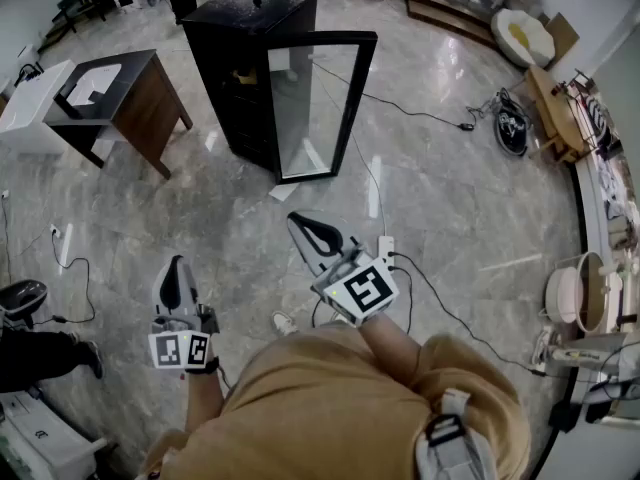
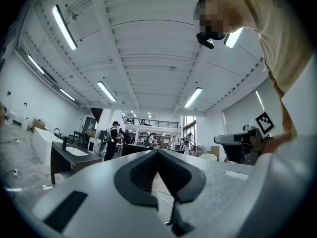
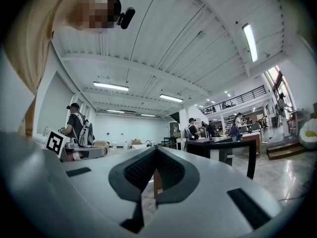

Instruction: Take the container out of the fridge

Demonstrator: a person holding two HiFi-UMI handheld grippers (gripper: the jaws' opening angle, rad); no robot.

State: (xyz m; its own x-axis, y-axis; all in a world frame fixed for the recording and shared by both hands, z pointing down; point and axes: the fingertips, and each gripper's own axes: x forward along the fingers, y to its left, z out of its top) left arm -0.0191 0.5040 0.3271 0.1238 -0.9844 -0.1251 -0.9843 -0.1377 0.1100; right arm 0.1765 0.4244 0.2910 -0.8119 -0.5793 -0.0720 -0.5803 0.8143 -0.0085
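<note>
The black fridge (image 1: 250, 63) stands on the marble floor ahead of me, its glass door (image 1: 322, 103) swung open toward me. A small brownish shape (image 1: 240, 72) shows on a shelf inside; I cannot tell if it is the container. My left gripper (image 1: 177, 264) is held low at the left, jaws shut and empty, well short of the fridge. My right gripper (image 1: 301, 221) is further forward, also shut and empty, pointing at the door's foot. In the left gripper view the shut left gripper (image 2: 157, 150) holds nothing. Likewise, the shut right gripper (image 3: 155, 148) is empty in the right gripper view, with the fridge (image 3: 225, 150) beyond.
A dark wooden side table (image 1: 125, 93) stands left of the fridge, next to a white box (image 1: 28, 98). Cables and a power strip (image 1: 385, 246) lie on the floor near my right gripper. Benches and clutter (image 1: 590, 298) line the right side. People stand far off in the hall.
</note>
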